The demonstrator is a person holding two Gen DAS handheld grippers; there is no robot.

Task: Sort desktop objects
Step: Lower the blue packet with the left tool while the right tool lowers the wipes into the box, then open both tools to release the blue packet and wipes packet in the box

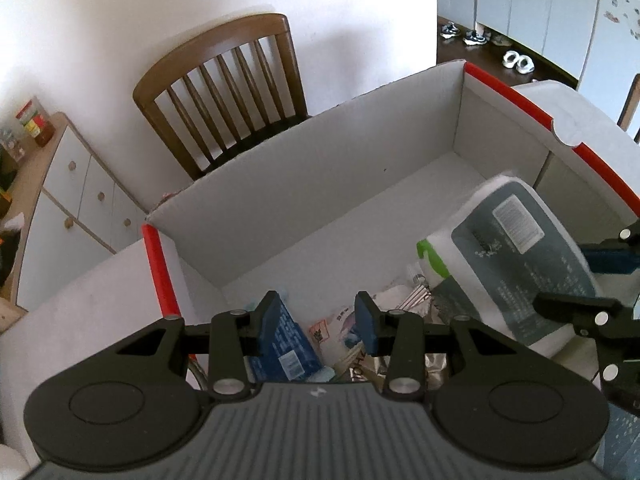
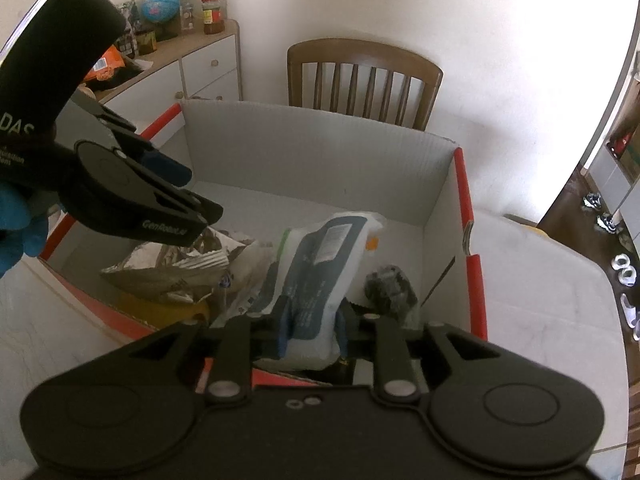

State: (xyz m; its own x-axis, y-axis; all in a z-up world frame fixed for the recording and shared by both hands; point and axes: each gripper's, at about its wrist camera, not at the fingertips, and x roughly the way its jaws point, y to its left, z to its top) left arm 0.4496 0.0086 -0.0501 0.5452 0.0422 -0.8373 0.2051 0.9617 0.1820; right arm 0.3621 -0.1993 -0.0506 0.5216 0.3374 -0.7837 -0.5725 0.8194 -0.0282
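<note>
A white corrugated box [image 1: 320, 184] with red edges stands on the table, seen in both views [image 2: 320, 152]. Inside it leans a white-and-grey soft pack [image 2: 320, 264] with a barcode label [image 1: 516, 256]. My right gripper [image 2: 313, 330] is closed on the near end of that pack, which narrows between the blue pads; it shows at the right edge of the left wrist view [image 1: 596, 282]. My left gripper [image 1: 320, 318] hangs open over the box's near left corner, above a blue packet [image 1: 284, 340]; nothing is between its fingers. It also shows in the right wrist view [image 2: 192, 188].
In the box also lie a crumpled silver foil bag [image 2: 172, 264], a small black object [image 2: 390, 284] and something yellow [image 2: 160, 312]. A wooden chair [image 2: 364, 76] stands behind the box, a white cabinet [image 2: 200, 64] with clutter to its left. A blue-gloved hand [image 2: 16, 224] holds the left gripper.
</note>
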